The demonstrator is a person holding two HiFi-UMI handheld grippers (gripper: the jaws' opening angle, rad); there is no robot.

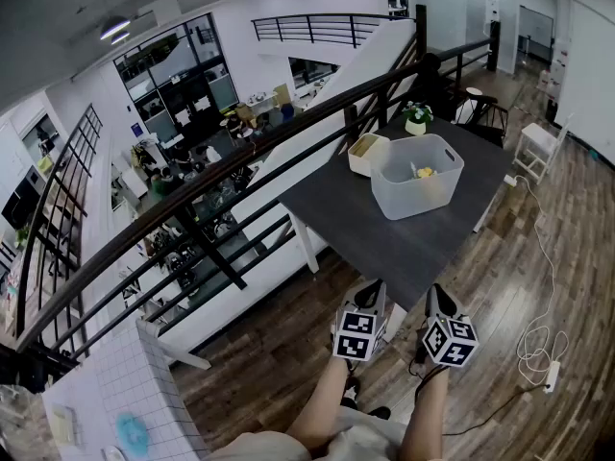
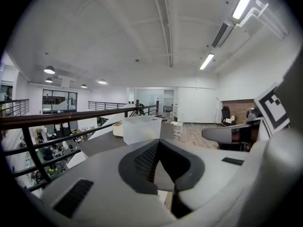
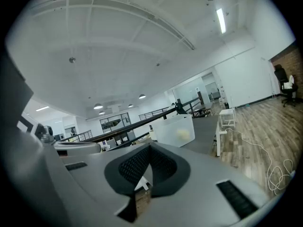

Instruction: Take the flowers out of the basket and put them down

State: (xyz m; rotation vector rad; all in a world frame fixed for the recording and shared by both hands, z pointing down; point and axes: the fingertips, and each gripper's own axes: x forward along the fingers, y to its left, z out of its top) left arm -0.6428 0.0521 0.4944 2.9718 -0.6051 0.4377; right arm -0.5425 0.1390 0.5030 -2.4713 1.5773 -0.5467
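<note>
Dark table (image 1: pixel 360 229) bears the basket (image 1: pixel 416 192); short of its near edge hover left gripper (image 1: pixel 371 298) and right gripper (image 1: pixel 439 302), fingers pressed together.

A bare stretch of dark worktop (image 1: pixel 384 243) is lying open in the middle of the frame, between its near edge and the white basket (image 1: pixel 415 198). The left gripper (image 1: pixel 369 294) and right gripper (image 1: pixel 439 299) at lower centre are facing unobstructed floor and worktop. The black railing (image 1: pixel 288 125) is closing off the worktop's left side. A cream box (image 1: pixel 363 152) is crowding the basket's upper-left corner, and a potted plant (image 1: pixel 417 115) is standing beyond it.
</note>
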